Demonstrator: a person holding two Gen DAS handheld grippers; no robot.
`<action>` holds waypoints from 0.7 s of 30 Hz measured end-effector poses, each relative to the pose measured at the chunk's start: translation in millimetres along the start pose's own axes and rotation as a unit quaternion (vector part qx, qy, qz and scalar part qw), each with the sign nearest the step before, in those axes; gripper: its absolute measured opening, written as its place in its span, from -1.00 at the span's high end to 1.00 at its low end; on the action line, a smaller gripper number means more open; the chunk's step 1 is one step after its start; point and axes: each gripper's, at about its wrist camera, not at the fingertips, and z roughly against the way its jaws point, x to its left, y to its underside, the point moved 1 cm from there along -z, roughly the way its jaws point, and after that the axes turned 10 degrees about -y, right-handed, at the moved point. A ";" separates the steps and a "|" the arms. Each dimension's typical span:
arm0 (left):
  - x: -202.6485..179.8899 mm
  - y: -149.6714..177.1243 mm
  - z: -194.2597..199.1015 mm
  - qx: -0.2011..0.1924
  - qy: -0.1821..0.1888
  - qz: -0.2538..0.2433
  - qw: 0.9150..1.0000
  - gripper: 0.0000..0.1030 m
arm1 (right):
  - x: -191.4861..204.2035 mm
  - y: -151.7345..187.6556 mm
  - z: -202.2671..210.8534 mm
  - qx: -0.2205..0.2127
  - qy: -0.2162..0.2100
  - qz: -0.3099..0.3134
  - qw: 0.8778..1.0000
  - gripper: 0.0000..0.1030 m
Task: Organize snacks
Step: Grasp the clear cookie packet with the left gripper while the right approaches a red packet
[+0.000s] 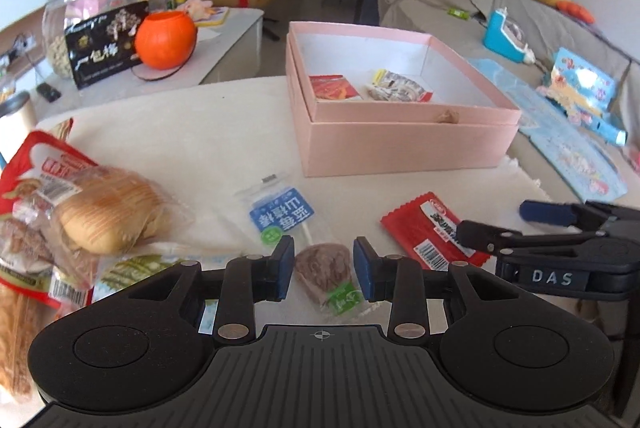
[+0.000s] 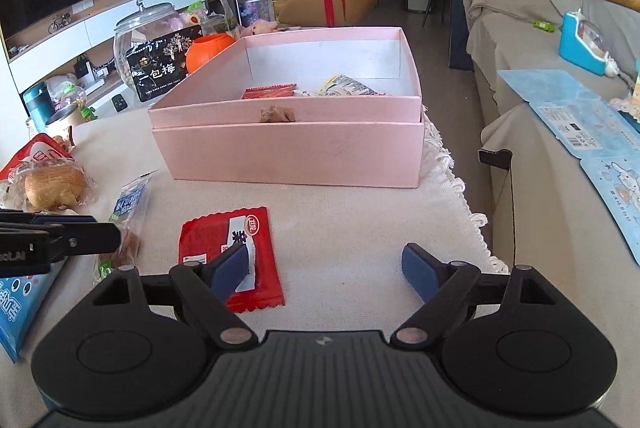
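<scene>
A pink box (image 1: 408, 144) (image 2: 288, 152) stands open on the cloth-covered table, holding a red packet (image 1: 334, 87) and a clear wrapped snack (image 1: 396, 88). My left gripper (image 1: 323, 266) is partly open, its pads either side of a clear-wrapped brown lollipop snack (image 1: 324, 274) with a blue label, not pressing it. A red snack packet (image 1: 434, 230) (image 2: 232, 256) lies to the right. My right gripper (image 2: 326, 270) is wide open, low over the table, its left finger (image 2: 230, 270) above the red packet. It also shows in the left wrist view (image 1: 520, 224).
Bagged bread (image 1: 104, 216) (image 2: 52, 186) and other red-wrapped snacks are piled at the table's left. An orange pumpkin pot (image 1: 166, 38), a black bag (image 1: 106, 44) and a glass jar (image 2: 140, 44) stand on a side table beyond. A sofa with blue cards (image 2: 592, 132) lies right.
</scene>
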 end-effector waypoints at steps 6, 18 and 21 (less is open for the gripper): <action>1.1 9.7 -7.7 -0.002 -0.044 -0.028 0.999 -0.07 | 1.3 0.6 -1.4 0.003 -0.008 0.003 1.000 -0.79; 12.0 19.2 -2.7 -0.014 -0.012 -0.013 1.000 0.11 | 9.6 -2.1 -11.7 0.018 -0.001 0.016 1.000 -1.00; 14.1 25.1 4.5 -0.012 0.001 -0.011 1.000 0.12 | 9.7 -0.7 -10.4 0.018 0.002 0.016 1.000 -1.00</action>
